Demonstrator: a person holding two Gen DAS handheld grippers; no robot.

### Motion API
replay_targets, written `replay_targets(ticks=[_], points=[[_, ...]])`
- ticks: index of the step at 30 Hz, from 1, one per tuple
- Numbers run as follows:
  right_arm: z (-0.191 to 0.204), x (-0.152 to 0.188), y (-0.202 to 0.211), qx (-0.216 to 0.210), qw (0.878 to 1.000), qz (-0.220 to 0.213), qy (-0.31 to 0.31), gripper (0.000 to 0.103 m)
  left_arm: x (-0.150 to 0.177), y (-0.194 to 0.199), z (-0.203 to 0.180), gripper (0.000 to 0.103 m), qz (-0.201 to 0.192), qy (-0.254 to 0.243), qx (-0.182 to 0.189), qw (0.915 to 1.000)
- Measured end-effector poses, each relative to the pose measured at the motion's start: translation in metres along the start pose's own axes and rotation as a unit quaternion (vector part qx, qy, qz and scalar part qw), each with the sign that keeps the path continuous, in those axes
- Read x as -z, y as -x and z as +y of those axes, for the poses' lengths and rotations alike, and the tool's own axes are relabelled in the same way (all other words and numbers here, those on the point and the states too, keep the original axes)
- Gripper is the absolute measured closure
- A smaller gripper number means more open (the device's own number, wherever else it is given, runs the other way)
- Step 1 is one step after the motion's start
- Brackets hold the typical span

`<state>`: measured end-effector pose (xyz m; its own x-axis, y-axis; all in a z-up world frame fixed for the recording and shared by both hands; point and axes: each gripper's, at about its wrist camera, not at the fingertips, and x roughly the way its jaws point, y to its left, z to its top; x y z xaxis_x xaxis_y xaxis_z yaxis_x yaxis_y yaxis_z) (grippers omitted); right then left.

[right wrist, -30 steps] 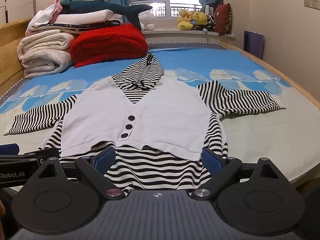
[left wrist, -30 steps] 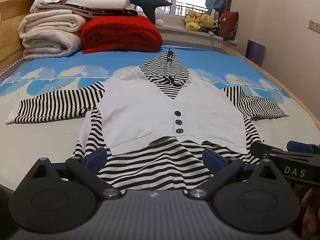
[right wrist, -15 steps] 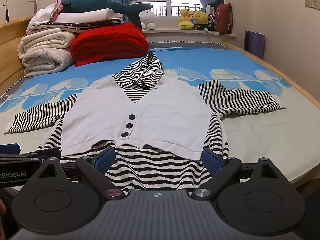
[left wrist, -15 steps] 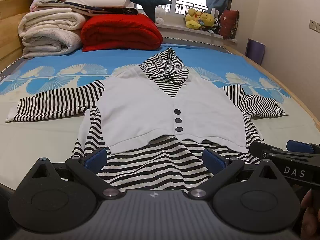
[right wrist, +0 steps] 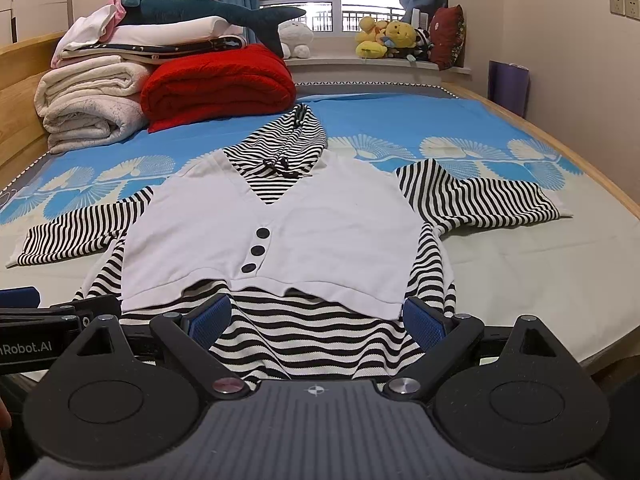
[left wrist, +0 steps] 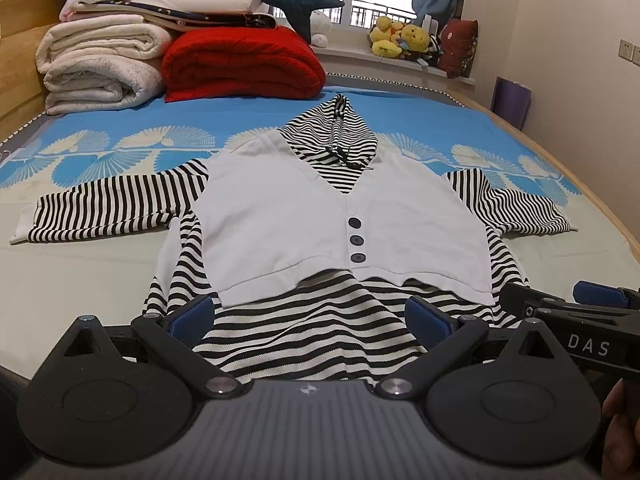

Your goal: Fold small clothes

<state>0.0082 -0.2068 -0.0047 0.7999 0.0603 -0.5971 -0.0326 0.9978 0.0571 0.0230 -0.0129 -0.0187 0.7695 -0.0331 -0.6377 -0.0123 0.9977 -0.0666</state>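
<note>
1. Left wrist view: we see the small hooded top (left wrist: 340, 216) lying flat on the bed (left wrist: 80, 272), straight in front of us, with its hood away from us toward the window and its striped hem nearest to us.
2. Our left gripper (left wrist: 308, 316) is spread wide and holds nothing; its two blue pads stand over the hem, one near the left corner, one past the middle.
3. In the right wrist view our right gripper (right wrist: 316, 316) is also spread wide and empty, over the same hem of the top (right wrist: 304, 220), and its right pad is near the right corner.
4. The long axis of the top runs from us to the hood, so it points along the fingers of both grippers. The sleeves go out across this axis.
5. The left sleeve (left wrist: 112, 204) lies on the side of our left gripper, and the right sleeve (right wrist: 476, 196) on the side of our right gripper. Each sleeve is well apart from its gripper, further up the bed.
6. We judge that no fold is made yet. Probably each gripper should take the sleeve on its own side and bring it inward over the white front.
7. The two grippers are just beside each other, so we think they must part first.
</note>
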Motion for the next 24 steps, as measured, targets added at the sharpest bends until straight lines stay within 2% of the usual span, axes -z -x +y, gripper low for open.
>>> replay_targets(ticks=[24], points=[[-0.0003, 0.0030, -0.0011, 0.002, 1.000, 0.002, 0.003, 0.010, -0.0022, -0.0001, -0.0020, 0.001, 0.003, 0.002, 0.002, 1.0000]])
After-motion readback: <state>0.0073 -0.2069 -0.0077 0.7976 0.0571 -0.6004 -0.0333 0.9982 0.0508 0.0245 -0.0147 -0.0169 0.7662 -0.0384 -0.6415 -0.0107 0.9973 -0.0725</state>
